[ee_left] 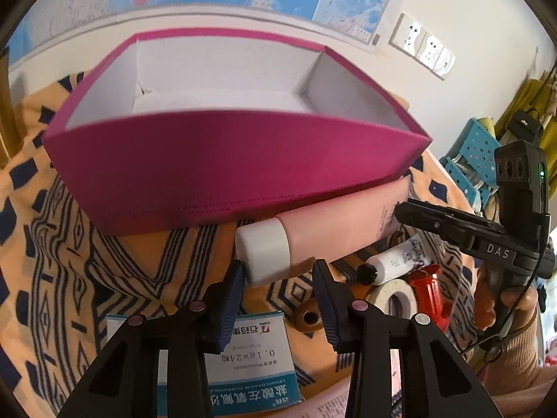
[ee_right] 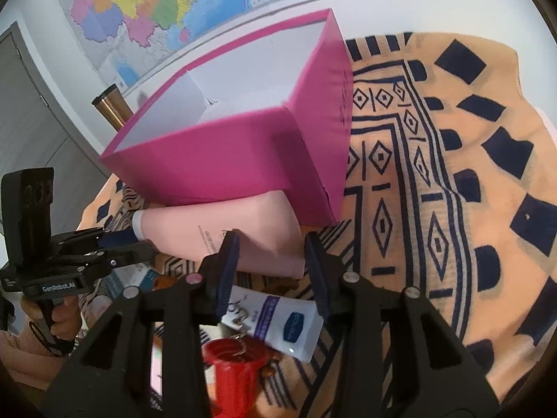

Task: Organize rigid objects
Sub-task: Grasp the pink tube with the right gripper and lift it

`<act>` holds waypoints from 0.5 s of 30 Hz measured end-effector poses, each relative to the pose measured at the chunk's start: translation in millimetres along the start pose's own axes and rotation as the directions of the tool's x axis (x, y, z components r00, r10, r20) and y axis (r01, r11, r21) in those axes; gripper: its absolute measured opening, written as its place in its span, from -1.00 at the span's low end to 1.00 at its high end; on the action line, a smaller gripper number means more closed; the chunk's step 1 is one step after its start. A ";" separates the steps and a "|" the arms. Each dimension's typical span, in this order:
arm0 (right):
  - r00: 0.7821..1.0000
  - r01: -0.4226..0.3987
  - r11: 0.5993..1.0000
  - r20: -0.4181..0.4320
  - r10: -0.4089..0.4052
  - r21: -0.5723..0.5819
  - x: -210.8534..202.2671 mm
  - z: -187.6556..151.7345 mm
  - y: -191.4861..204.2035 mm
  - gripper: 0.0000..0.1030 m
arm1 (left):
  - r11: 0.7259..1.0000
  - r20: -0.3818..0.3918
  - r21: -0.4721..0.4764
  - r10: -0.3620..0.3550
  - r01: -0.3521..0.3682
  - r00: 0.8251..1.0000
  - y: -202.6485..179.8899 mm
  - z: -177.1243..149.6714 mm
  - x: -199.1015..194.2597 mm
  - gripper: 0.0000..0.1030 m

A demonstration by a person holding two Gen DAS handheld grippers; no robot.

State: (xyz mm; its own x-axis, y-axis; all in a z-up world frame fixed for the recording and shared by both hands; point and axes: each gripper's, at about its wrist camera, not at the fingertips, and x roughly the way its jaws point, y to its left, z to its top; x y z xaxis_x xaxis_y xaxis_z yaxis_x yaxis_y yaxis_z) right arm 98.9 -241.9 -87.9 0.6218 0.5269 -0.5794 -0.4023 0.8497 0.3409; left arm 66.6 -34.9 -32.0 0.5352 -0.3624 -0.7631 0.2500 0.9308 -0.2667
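Tube (ee_left: 334, 230) hugs box (ee_left: 222, 174) edge, 2 grippers flanking.

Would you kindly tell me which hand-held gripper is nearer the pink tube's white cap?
Left. The left hand-held gripper is at the white cap; the right hand-held gripper is at the tube's crimped end.

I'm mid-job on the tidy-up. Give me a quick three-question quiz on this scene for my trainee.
1. True or false: the pink plastic tube with a white cap lies inside the open magenta cardboard box.
2. Which part of the pink tube sits between the fingers of the left tool? A) the white cap B) the flat crimped end C) the middle
3. What colour is the cap on the small white tube lying on the patterned orange cloth?

Key: 1 false, it lies outside against the box's near wall; 2 A; 3 black.
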 end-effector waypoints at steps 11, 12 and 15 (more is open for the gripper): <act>0.997 -0.006 0.999 0.073 0.010 -0.046 -44.5 10.0 20.0 -0.18 | 0.999 0.076 0.044 -0.035 0.031 0.997 -11.0 9.4 -40.0 -0.22; 0.996 -0.007 0.999 0.084 0.011 -0.050 -49.4 12.6 21.9 -0.18 | 0.998 0.088 0.050 -0.034 0.029 0.996 -12.0 12.2 -44.7 -0.23; 0.994 -0.010 0.998 0.108 0.017 -0.065 -57.9 20.1 26.5 -0.18 | 0.997 0.121 0.066 -0.035 0.027 0.992 -15.3 21.4 -56.7 -0.23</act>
State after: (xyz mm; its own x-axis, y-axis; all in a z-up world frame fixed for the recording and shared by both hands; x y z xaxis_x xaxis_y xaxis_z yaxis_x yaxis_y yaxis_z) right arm 65.7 -249.5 -30.4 0.6841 0.5404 -0.4899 -0.4511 0.8412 0.2980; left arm 49.7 -29.6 27.9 0.6200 -0.3976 -0.6764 0.3173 0.9155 -0.2473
